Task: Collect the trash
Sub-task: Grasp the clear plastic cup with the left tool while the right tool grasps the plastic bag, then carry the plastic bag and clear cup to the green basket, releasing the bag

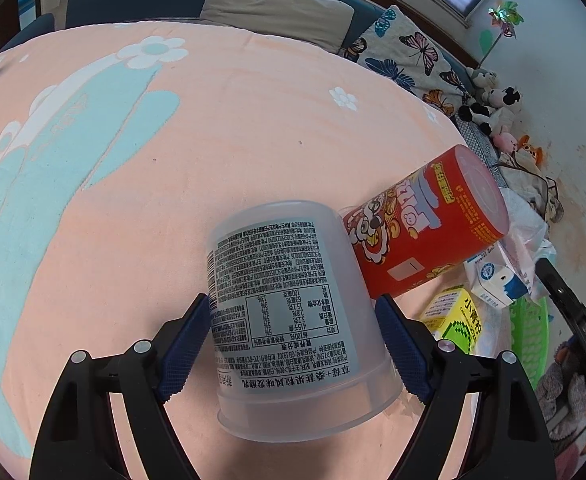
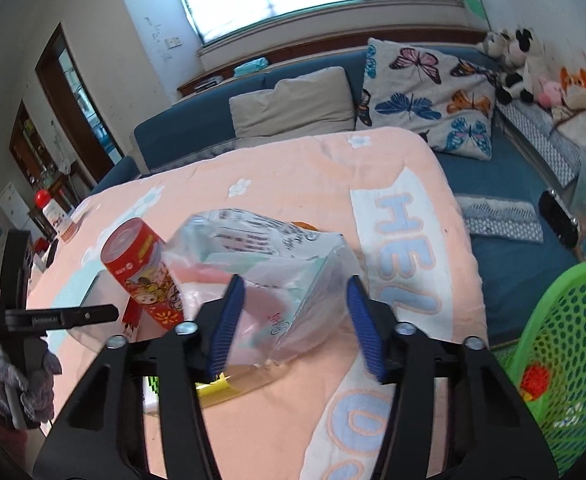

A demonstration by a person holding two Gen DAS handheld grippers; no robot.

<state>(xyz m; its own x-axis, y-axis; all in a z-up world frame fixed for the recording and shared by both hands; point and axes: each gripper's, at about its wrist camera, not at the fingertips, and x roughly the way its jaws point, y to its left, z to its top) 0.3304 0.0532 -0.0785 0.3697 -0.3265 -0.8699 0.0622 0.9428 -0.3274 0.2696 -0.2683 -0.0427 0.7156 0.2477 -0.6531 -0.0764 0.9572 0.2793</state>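
Observation:
My left gripper (image 1: 293, 340) is shut on an upside-down clear yogurt cup (image 1: 289, 304) with a printed label, held over the peach blanket (image 1: 173, 160). A red snack can (image 1: 425, 224) lies on its side just right of the cup; it also shows in the right wrist view (image 2: 141, 268). My right gripper (image 2: 293, 320) is open, its blue pads (image 2: 225, 324) on either side of a crumpled clear plastic bag (image 2: 277, 264) on the blanket. A yellow-green drink carton (image 1: 453, 316) and a blue-white carton (image 1: 497, 280) lie near the bag.
A green mesh basket (image 2: 565, 344) stands at the right, off the blanket's edge, with some trash inside. A white bottle with a red cap (image 2: 53, 212) stands at the far left. A blue sofa with pillows (image 2: 425, 100) and plush toys (image 2: 521, 60) lies behind.

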